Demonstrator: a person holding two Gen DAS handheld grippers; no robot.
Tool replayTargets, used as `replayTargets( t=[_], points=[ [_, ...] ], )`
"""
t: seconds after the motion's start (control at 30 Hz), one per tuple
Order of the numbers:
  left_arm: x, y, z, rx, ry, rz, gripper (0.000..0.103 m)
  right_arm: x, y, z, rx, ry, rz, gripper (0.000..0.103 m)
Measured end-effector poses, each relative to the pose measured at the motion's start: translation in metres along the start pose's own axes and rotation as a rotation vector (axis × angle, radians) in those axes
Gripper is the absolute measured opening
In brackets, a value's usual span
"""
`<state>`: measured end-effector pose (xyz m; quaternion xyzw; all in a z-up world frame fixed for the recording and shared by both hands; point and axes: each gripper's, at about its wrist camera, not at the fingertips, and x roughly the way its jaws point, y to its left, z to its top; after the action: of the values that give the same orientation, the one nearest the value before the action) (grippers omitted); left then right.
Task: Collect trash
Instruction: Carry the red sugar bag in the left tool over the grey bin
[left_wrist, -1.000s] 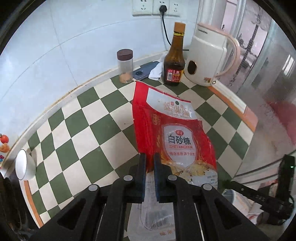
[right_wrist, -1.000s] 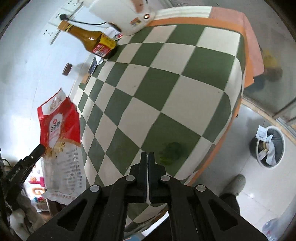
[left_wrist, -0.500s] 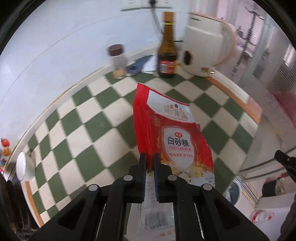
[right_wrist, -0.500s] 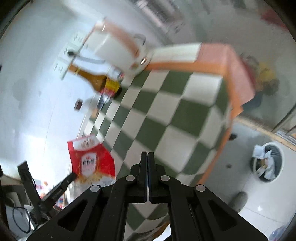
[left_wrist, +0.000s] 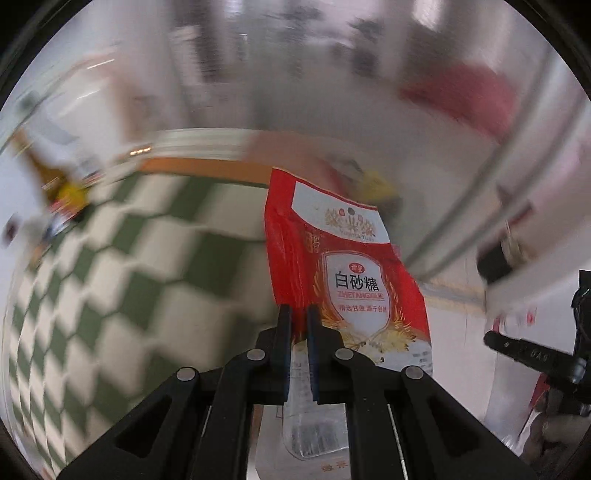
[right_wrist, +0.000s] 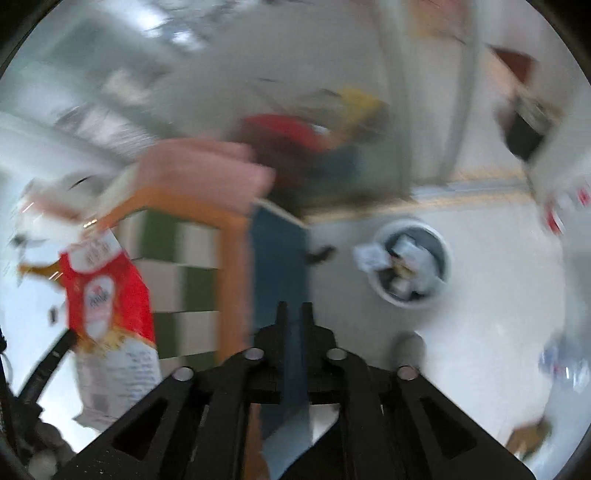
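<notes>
My left gripper (left_wrist: 299, 314) is shut on a red and white sugar bag (left_wrist: 343, 266) and holds it up in the air past the edge of the checkered table (left_wrist: 147, 266). The same bag shows at the left of the right wrist view (right_wrist: 107, 306). My right gripper (right_wrist: 292, 310) has its fingers slightly apart with nothing visible between them. A round grey trash bin (right_wrist: 439, 273) with crumpled paper in it stands on the floor, ahead and right of the right gripper. Both views are motion-blurred.
The table's orange-edged corner (right_wrist: 229, 236) lies left of the right gripper. A brown bottle (left_wrist: 40, 173) and a white kettle (right_wrist: 55, 206) stand far back on the table. A crushed plastic bottle (right_wrist: 561, 362) lies on the floor at right.
Both grippers swung right, away from the table toward the floor. The bag came along in my left gripper. The bin now lies nearer the middle of the right wrist view.
</notes>
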<state>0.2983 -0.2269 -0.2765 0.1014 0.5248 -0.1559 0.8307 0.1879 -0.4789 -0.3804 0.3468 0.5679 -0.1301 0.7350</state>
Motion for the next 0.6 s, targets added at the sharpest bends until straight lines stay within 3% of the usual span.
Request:
replayTargets(
  t=[0.03, 0.1, 0.17, 0.27, 0.4, 0.5, 0.6],
  points=[
    [0.027, -0.028, 0.002, 0.051, 0.029, 0.001, 0.005, 0.014, -0.028, 0.003, 0.040, 0.014, -0.027, 0.051],
    [0.078, -0.067, 0.000, 0.113, 0.084, 0.004, 0.005, 0.038, -0.072, 0.009, 0.100, 0.021, -0.063, 0.058],
    [0.138, -0.100, -0.006, 0.164, 0.144, 0.018, 0.005, 0.072, -0.112, 0.016, 0.142, 0.033, -0.089, 0.058],
    [0.258, -0.148, -0.029, 0.242, 0.258, 0.032, 0.005, 0.129, -0.169, 0.029, 0.187, 0.044, -0.118, 0.058],
    [0.396, -0.184, -0.065, 0.294, 0.396, 0.072, 0.005, 0.212, -0.232, 0.042, 0.214, 0.073, -0.152, 0.058],
    [0.471, -0.206, -0.088, 0.306, 0.486, 0.075, 0.005, 0.260, -0.267, 0.047, 0.210, 0.099, -0.173, 0.058],
    [0.522, -0.230, -0.109, 0.328, 0.552, 0.063, 0.005, 0.292, -0.296, 0.045, 0.215, 0.123, -0.188, 0.058]
  ],
)
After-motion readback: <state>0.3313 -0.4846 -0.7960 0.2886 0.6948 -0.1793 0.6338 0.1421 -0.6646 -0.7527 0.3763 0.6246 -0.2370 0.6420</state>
